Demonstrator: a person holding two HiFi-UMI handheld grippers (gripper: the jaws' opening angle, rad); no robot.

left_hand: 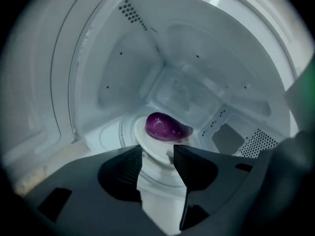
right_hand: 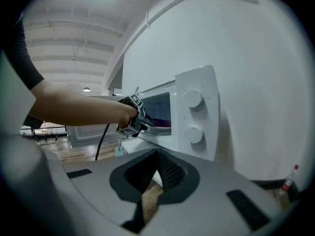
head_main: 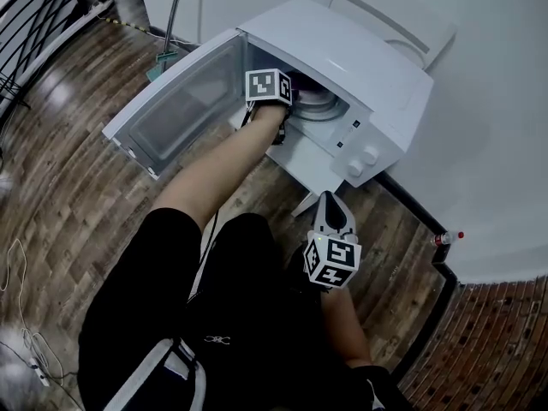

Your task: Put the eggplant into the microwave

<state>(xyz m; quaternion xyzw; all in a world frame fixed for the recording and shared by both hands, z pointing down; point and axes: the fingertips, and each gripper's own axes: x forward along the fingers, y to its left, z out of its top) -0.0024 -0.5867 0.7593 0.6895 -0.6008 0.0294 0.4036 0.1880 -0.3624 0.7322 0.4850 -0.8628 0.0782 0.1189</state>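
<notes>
The white microwave (head_main: 360, 75) stands with its door (head_main: 180, 101) swung open to the left. Inside it, a purple eggplant (left_hand: 165, 127) lies on the white round plate (left_hand: 147, 149) at the middle of the cavity floor. My left gripper (left_hand: 157, 160) is inside the opening, just in front of the plate, open, with nothing between its pads; the eggplant lies free beyond the tips. Its marker cube (head_main: 268, 86) shows at the opening in the head view. My right gripper (head_main: 330, 202) hangs back in front of the control panel, shut and empty, its tips (right_hand: 157, 156) touching.
The microwave sits on a low white stand (head_main: 312, 174) on the wooden floor, against a white wall. A small bottle with a red cap (head_main: 447, 238) stands by the wall at right. A mop handle (head_main: 175, 15) leans behind the door. A cable (head_main: 17, 315) lies at lower left.
</notes>
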